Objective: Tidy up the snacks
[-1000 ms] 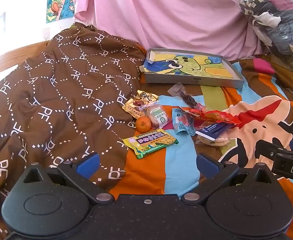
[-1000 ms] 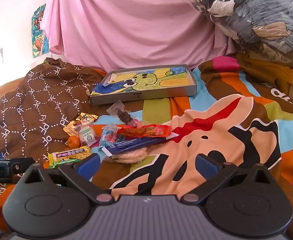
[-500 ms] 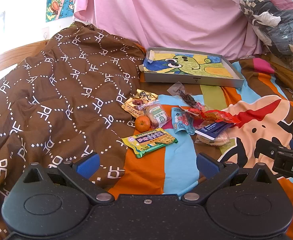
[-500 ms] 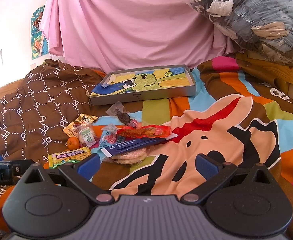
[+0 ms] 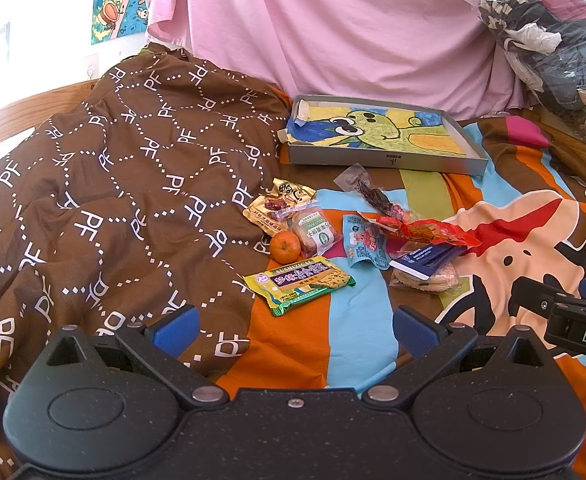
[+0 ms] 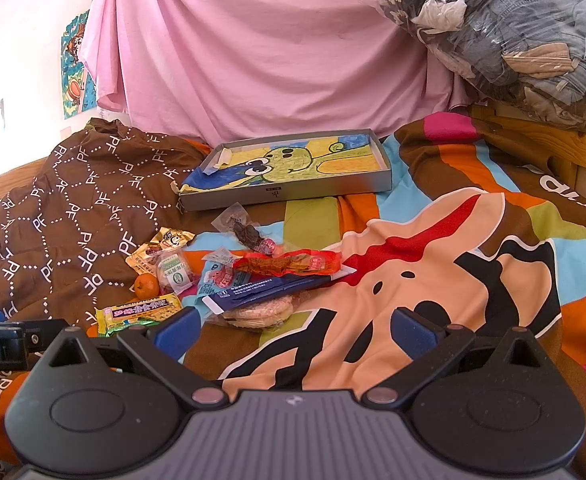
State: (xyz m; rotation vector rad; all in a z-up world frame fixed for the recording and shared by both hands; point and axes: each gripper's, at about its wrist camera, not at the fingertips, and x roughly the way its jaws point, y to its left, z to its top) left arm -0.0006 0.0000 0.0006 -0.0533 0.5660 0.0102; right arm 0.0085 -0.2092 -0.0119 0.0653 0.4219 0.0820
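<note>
Both grippers hang above a bed with nothing held: the left gripper (image 5: 295, 330) has its blue-padded fingers (image 5: 175, 330) spread wide over the striped bedcover (image 5: 333, 344), and the right gripper (image 6: 293, 330) is likewise parted over the cartoon-dog print (image 6: 433, 280). In the left wrist view the snacks lie in a loose cluster at about 12 o'clock from the gripper, well short of a shallow grey box (image 5: 385, 162) lined with a green cartoon drawing, which sits further off at 12 to 1 o'clock against a pink sheet (image 5: 333, 32). Nearest is a yellow-green cracker packet (image 5: 297, 285); just beyond it a small orange (image 5: 285, 247) touches a clear-wrapped pastry (image 5: 315, 232), with a golden packet of dates (image 5: 279, 204) behind them at the edge of a brown patterned quilt (image 5: 113, 200). To the right lie a light-blue pouch (image 5: 367, 244), a red wrapper (image 5: 425, 232), a dark dried snack in clear plastic (image 5: 367, 192), and a navy-blue packet (image 5: 425, 260) resting on a bagged round biscuit (image 5: 429, 280). The right gripper's body shows at 3 o'clock in this view. A bag of clothes (image 6: 513, 40) sits at 1 o'clock in the right wrist view.
</note>
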